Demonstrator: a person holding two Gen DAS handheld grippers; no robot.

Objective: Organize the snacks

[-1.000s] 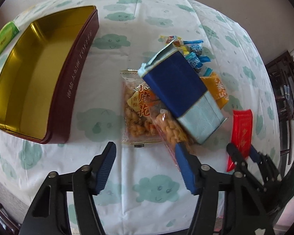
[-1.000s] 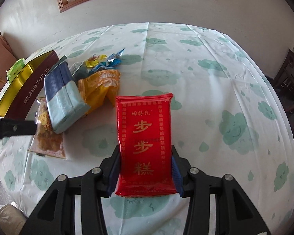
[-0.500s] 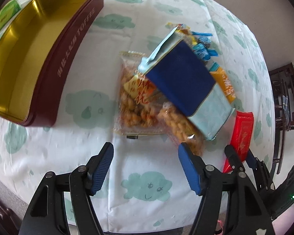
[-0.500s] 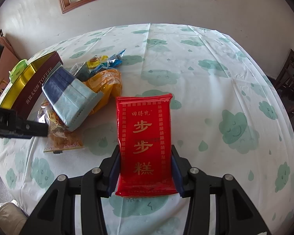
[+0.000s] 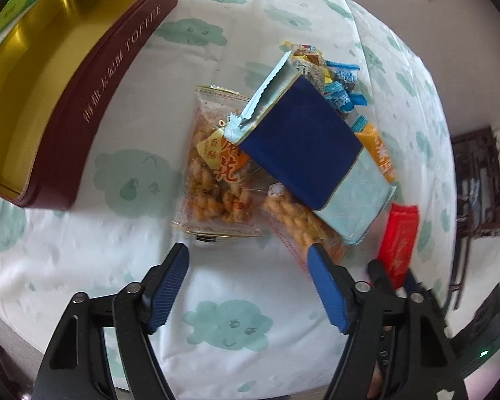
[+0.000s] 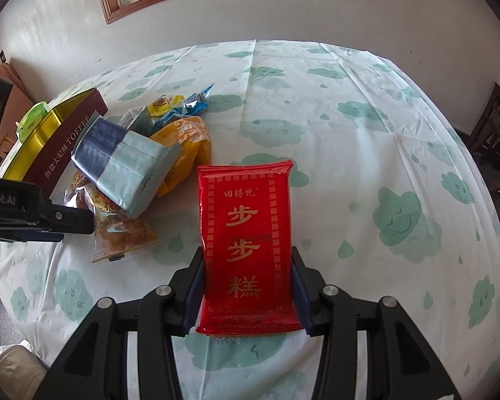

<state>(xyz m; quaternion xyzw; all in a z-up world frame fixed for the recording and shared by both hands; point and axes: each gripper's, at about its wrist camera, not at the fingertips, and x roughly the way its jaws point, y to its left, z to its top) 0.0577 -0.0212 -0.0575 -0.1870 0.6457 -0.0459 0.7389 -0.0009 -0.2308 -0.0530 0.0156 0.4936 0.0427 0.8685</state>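
Gripping one red packet (image 6: pixel 246 243), right tongs (image 6: pixel 246 291); left tongs (image 5: pixel 248 260) gape.

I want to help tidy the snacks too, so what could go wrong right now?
The blue packet lies tilted on top of the fried twist bags. If the open left hand-held gripper pulls a bag from below, the pile may slide and scatter the small candies.

The right hand-held gripper squeezes the red cake packet by its sides, so the cake inside might get crushed.

The toffee tin sits near the table edge; a bump could push it off.
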